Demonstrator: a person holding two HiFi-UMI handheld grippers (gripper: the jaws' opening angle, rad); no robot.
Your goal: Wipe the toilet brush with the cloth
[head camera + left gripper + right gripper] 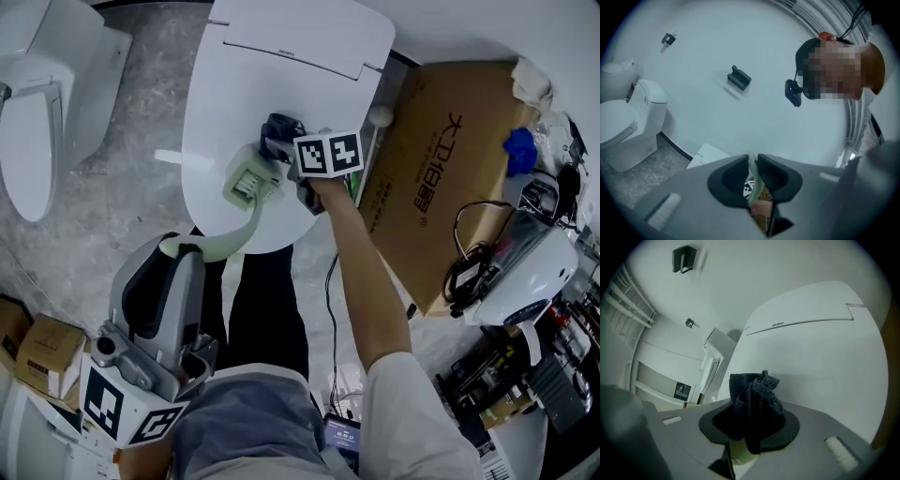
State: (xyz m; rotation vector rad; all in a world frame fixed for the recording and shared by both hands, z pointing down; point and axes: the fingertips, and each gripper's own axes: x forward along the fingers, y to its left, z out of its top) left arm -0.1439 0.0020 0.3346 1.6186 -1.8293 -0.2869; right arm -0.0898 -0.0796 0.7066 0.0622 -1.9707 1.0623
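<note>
The toilet brush is pale green, with a curved handle (239,234) and a squarish head (246,181) held over the closed white toilet lid (281,56). My left gripper (181,249), low in the head view, is shut on the end of the handle, which shows as a thin green strip (753,176) between its jaws. My right gripper (279,142) is shut on a bunched dark cloth (755,397) and holds it against the right side of the brush head. In the head view the cloth (279,129) sits just above the marker cube (328,153).
A second toilet (33,112) stands at the left on the grey marbled floor. A large cardboard box (450,169) lies to the right of the lid, with cables and white equipment (516,267) beyond it. Small boxes (42,352) sit at the lower left.
</note>
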